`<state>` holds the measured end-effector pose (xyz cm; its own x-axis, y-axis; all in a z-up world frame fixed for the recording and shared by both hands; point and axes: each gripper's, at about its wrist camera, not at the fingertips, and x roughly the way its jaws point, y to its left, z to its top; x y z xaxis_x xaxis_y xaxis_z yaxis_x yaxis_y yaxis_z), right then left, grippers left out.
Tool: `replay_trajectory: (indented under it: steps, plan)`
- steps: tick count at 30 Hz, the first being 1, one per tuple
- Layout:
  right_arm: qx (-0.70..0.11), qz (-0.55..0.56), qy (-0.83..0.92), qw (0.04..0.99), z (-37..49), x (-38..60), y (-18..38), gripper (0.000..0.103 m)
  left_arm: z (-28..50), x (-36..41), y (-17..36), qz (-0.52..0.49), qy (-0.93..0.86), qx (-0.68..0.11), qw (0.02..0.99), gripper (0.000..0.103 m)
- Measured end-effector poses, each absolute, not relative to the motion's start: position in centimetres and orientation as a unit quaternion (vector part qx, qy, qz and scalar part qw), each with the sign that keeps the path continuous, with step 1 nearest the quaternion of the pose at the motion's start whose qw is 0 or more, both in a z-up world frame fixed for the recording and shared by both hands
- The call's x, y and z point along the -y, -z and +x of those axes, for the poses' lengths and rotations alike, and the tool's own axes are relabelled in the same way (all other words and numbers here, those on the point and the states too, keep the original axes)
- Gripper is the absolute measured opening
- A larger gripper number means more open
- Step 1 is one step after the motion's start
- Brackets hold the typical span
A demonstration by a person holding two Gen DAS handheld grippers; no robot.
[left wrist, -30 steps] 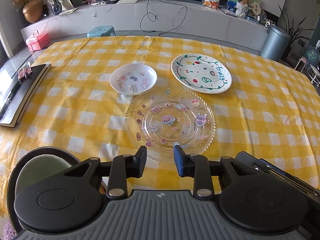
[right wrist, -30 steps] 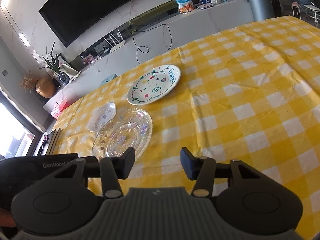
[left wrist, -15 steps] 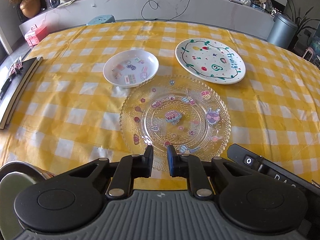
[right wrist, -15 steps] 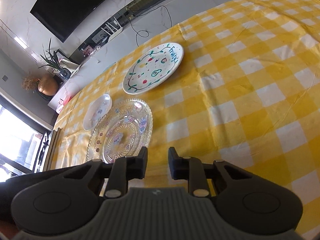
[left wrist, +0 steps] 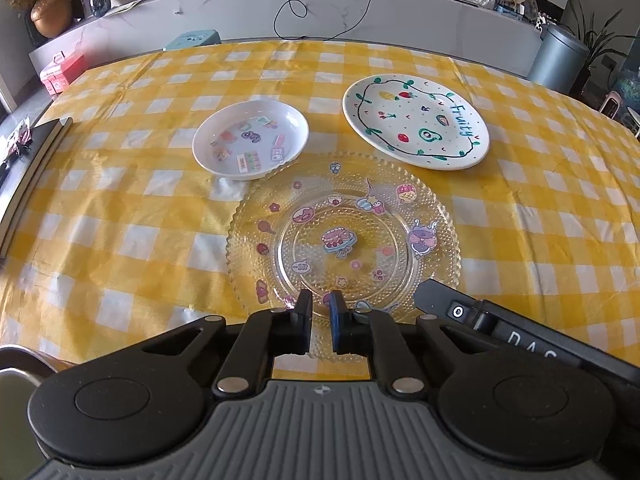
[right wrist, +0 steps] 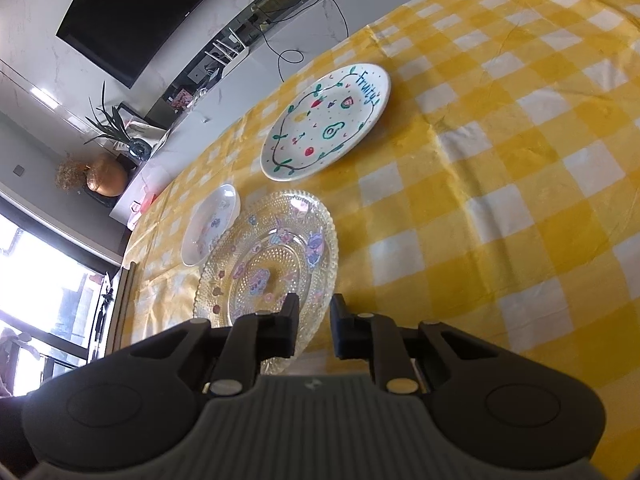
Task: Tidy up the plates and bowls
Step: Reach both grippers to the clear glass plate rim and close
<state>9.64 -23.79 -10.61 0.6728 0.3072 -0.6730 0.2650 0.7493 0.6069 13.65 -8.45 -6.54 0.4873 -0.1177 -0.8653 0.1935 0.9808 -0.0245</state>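
Observation:
A clear glass plate (left wrist: 344,240) with cartoon stickers lies flat on the yellow checked tablecloth, nearest to me. Behind it on the left sits a small white bowl (left wrist: 250,146) with stickers inside, its rim touching or overlapping the glass plate's edge. A white plate (left wrist: 416,122) lettered "Fruity" lies behind on the right. My left gripper (left wrist: 320,312) hovers over the glass plate's near rim, jaws closing to a narrow gap with nothing pinched. My right gripper (right wrist: 315,318) is at the near right rim of the glass plate (right wrist: 268,272), jaws closing too, gripping nothing.
A dark flat book or board (left wrist: 36,168) lies at the table's left edge. A round metal rim (left wrist: 16,364) shows at the lower left. The right gripper's black body (left wrist: 500,324) reaches in from the lower right. Bare tablecloth (right wrist: 500,200) spreads to the right.
Both grippers' jaws have narrowed from wide apart to a slim gap. Both hands have sunk and come closer to the glass plate, which now looks larger.

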Motion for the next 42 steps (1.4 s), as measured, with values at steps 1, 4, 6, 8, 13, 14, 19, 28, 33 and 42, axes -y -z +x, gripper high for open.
replay_trajectory:
  steps: [1,4,6,8,13,14,19,28,33,42]
  plan:
    - [-0.404,0.352,-0.01,0.845,9.7,23.8,10.6,0.007,13.7,8.4,6.6,0.037,0.09,-0.498,0.862,0.012]
    - [-0.404,0.362,-0.005,0.84,9.6,24.0,10.7,0.006,13.7,8.3,6.5,0.034,0.088,-0.499,0.862,0.012]
    - [-0.402,0.36,0.003,0.842,9.5,24.0,10.6,0.005,13.6,8.3,6.4,0.033,0.086,-0.496,0.864,0.013]
    - [-0.4,0.353,0.013,0.846,9.2,24.2,10.3,0.005,13.5,8.1,6.2,0.03,0.085,-0.492,0.866,0.014]
    - [-0.396,0.352,0.047,0.847,8.1,26.0,10.0,0.003,13.0,8.5,5.8,0.02,0.098,-0.482,0.871,0.023]
    - [-0.394,0.35,0.054,0.848,7.9,26.4,9.8,0.003,12.9,8.8,5.8,0.019,0.103,-0.48,0.871,0.024]
    - [-0.385,0.345,0.083,0.852,6.6,28.3,9.4,0.001,12.3,9.8,6.0,0.009,0.122,-0.465,0.877,0.03]
    - [-0.378,0.35,0.096,0.852,5.7,29.6,9.0,0.0,11.5,10.3,6.1,0.017,0.107,-0.421,0.901,0.034]
    - [-0.376,0.348,0.099,0.853,5.7,29.6,9.0,0.0,12.0,9.5,6.0,0.006,0.085,-0.416,0.905,0.038]
    - [-0.368,0.356,0.096,0.854,5.6,29.8,9.0,0.006,12.7,9.2,7.3,-0.022,0.086,-0.449,0.889,0.038]
